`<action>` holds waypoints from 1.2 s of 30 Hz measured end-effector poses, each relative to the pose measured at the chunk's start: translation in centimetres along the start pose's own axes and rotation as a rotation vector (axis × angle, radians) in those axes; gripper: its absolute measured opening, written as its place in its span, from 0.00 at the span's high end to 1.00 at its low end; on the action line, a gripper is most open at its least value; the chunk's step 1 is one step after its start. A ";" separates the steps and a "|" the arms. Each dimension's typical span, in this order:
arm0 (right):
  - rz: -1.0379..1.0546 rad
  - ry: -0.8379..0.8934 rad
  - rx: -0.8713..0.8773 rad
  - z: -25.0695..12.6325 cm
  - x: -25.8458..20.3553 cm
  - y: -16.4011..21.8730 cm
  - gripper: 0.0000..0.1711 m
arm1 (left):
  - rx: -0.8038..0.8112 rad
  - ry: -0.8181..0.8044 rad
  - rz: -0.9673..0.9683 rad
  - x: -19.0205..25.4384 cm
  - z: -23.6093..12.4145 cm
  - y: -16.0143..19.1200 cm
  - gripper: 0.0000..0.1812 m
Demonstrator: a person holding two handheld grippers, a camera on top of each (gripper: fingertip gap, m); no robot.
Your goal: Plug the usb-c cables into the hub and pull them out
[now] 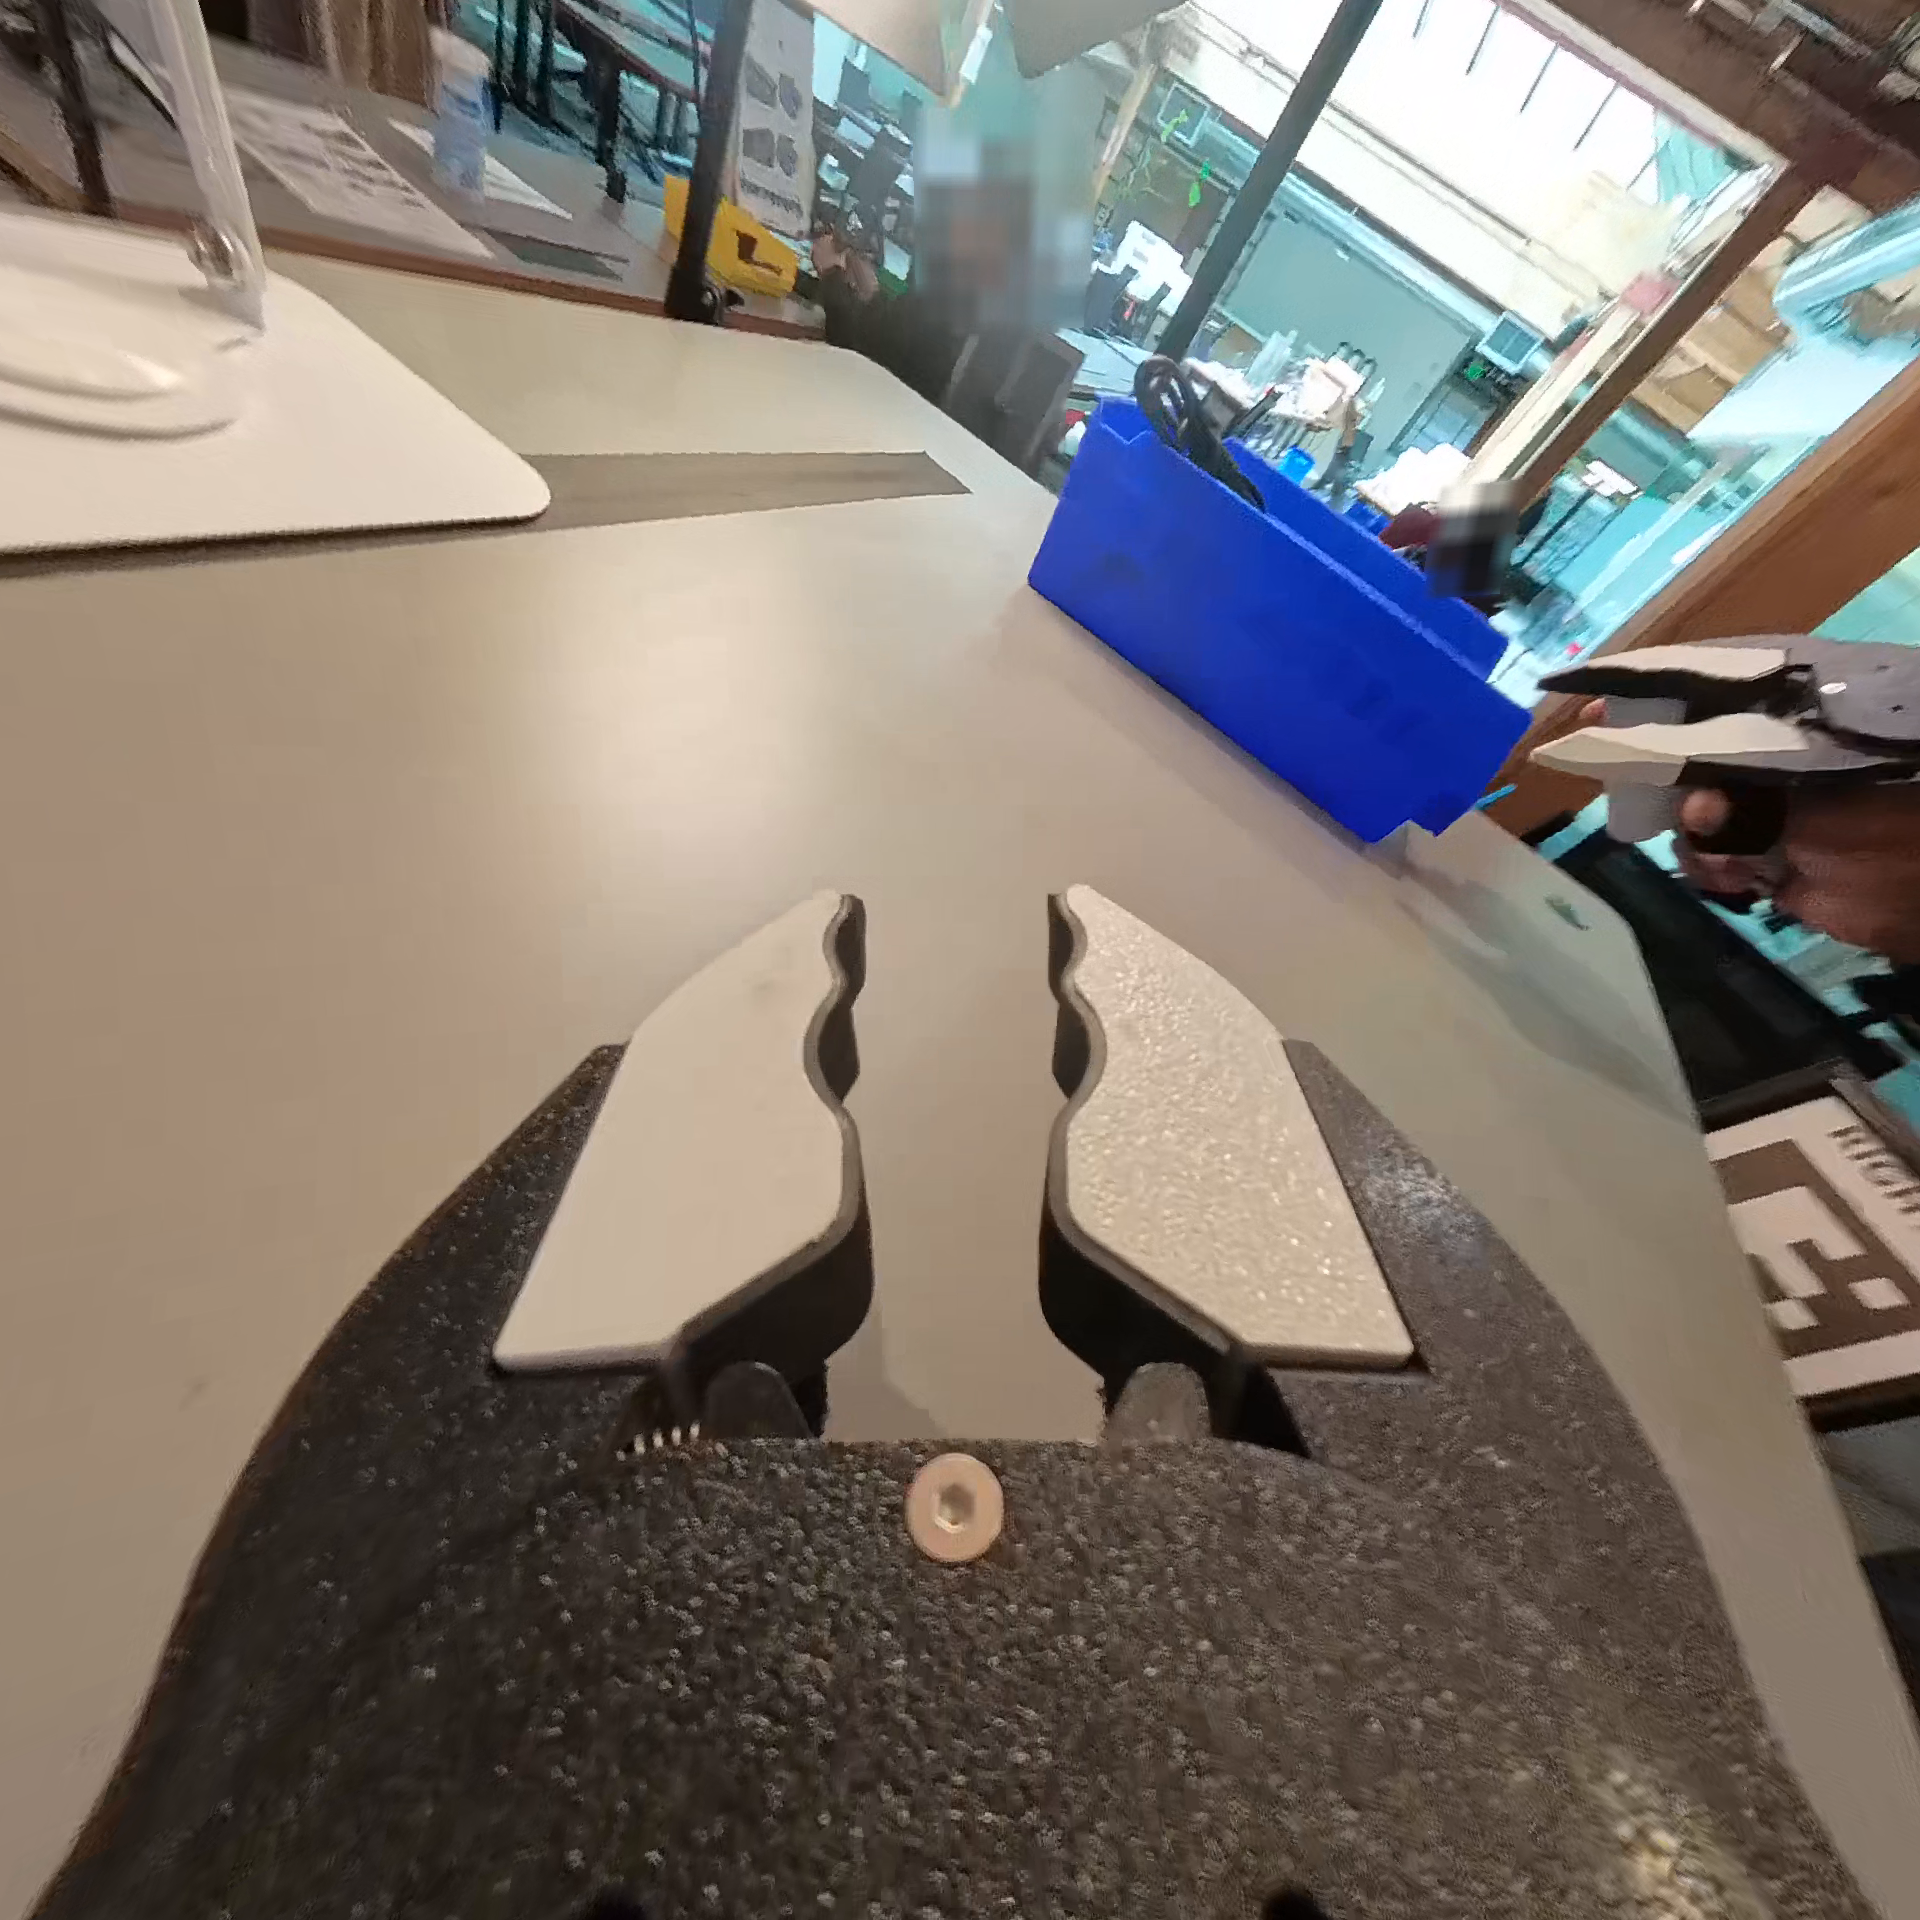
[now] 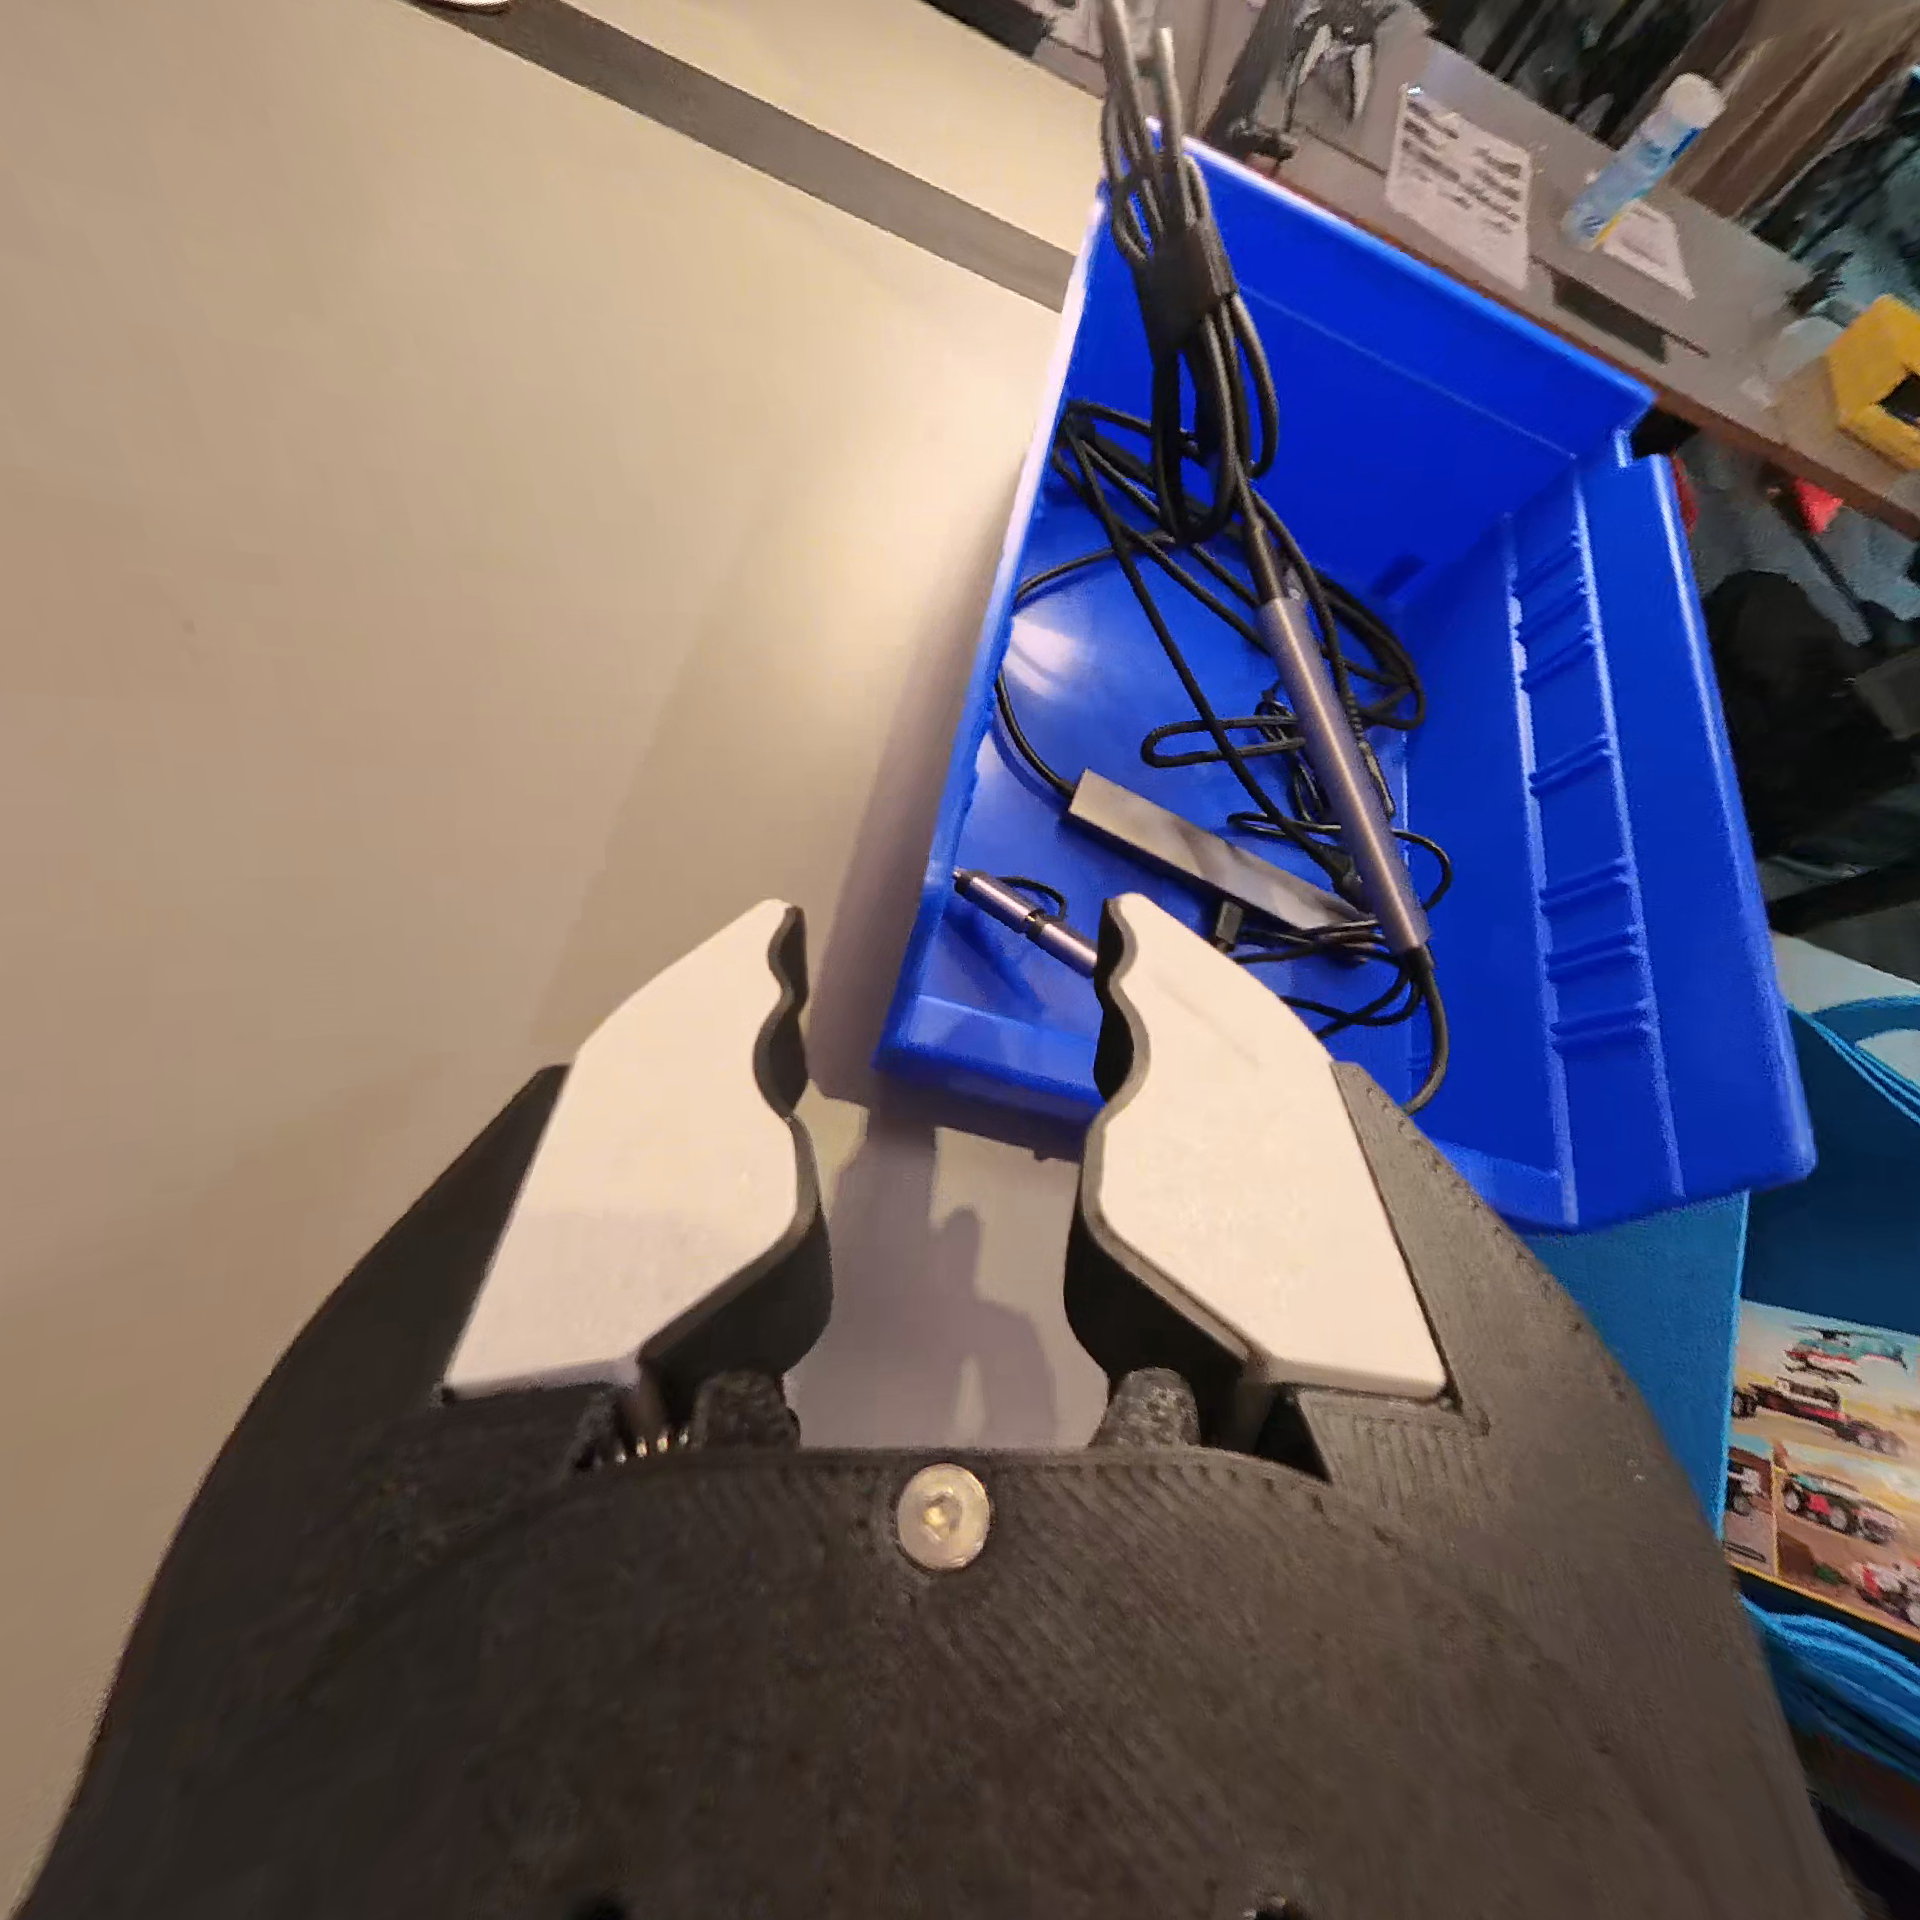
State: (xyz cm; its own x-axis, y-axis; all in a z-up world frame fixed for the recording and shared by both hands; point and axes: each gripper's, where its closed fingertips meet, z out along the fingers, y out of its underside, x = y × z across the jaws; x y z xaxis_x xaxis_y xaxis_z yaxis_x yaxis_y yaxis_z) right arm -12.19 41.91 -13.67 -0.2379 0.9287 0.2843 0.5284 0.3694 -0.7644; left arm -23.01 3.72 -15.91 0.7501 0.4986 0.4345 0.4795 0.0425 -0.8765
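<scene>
The left gripper (image 1: 954, 925) hovers low over a bare stretch of the grey table (image 1: 520, 779), its two fingers parted by a moderate gap with nothing between them. Ahead of it and off to its right stands a blue plastic bin (image 1: 1278, 623), with a loop of black cable (image 1: 1174, 400) poking above the far rim. Ahead to its left lies a white mat (image 1: 312, 457) with a clear stand on it. Beyond the table's right edge is a board with a black-and-white square marker (image 1: 1829, 1236); it carries a little lettering, cut off at the frame edge.

The right gripper (image 2: 951, 945), seen farther right in the left wrist view (image 1: 1548, 717), is held at the near end of the bin (image 2: 1621, 831). Its fingers are likewise spread apart and grip nothing; the right fingertip overlaps the bin's low front lip in its own view.

Inside the bin, just ahead of the right gripper, lies a flat grey usb-c hub (image 2: 1195, 852) on the floor of the bin. A second, slimmer grey hub (image 2: 1340, 779) lies tilted over it. Tangled black usb-c cables (image 2: 1174, 623) surround both, one bundle rising over the far wall, and a loose grey plug (image 2: 1023, 925) lies immediately in front of the fingertips.

To the gripper's right, below the table, sits a toy box printed with trucks (image 2: 1818, 1475). A sheet of paper with writing too blurred to read (image 2: 1460, 177) lies on the far bench.
</scene>
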 end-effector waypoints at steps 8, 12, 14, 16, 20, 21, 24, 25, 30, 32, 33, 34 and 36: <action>0.155 0.002 0.048 1.4 -0.2 1.3 0.69 | 0.176 -0.086 0.227 3.9 -3.9 0.0 0.93; 0.142 0.001 0.068 2.7 0.2 1.4 0.70 | 0.301 -0.107 0.099 4.9 -8.5 0.6 1.00; 0.165 -0.016 0.086 3.2 0.3 1.2 0.71 | 0.358 -0.143 0.068 5.5 -11.2 1.2 1.00; 0.186 -0.040 0.109 3.6 0.3 1.0 0.73 | 0.363 -0.228 0.077 5.9 -13.6 2.2 1.00; 0.191 -0.072 0.150 4.2 0.4 1.0 0.78 | 0.271 -0.492 0.159 5.0 -18.0 4.4 0.99; 0.196 -0.084 0.167 4.3 0.3 1.0 0.79 | 0.250 -0.563 0.179 4.6 -19.3 4.8 0.97; 0.199 -0.109 0.219 4.3 0.0 0.7 0.82 | 0.204 -0.746 0.186 3.1 -23.3 6.0 0.88; 0.201 -0.114 0.232 4.3 0.0 0.6 0.83 | 0.185 -0.805 0.175 2.6 -24.6 6.5 0.83; 0.204 -0.121 0.274 4.1 -0.3 0.4 0.88 | 0.078 -1.076 0.176 1.2 -31.1 7.2 0.70; 0.202 -0.122 0.287 4.1 -0.5 0.3 0.92 | 0.041 -1.176 0.189 0.4 -33.7 6.8 0.69; 0.195 -0.112 0.291 4.1 -0.5 0.3 0.94 | 0.026 -1.212 0.190 -0.1 -34.8 6.6 0.68; 0.185 -0.097 0.291 4.1 -0.5 0.3 0.94 | 0.019 -1.229 0.186 -0.6 -35.6 6.4 0.67; 0.175 -0.070 0.284 4.1 -0.4 0.3 0.94 | 0.021 -1.263 0.165 -1.9 -37.2 6.1 0.66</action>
State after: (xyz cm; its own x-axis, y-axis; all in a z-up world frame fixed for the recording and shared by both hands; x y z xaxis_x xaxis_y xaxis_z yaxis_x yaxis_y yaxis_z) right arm -15.27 41.50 -16.44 -0.2243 0.9691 0.1021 0.3206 0.1723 -0.9314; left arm -4.58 -29.11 -14.34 -0.1590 0.9728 -0.1682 0.4066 -0.0907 -0.9091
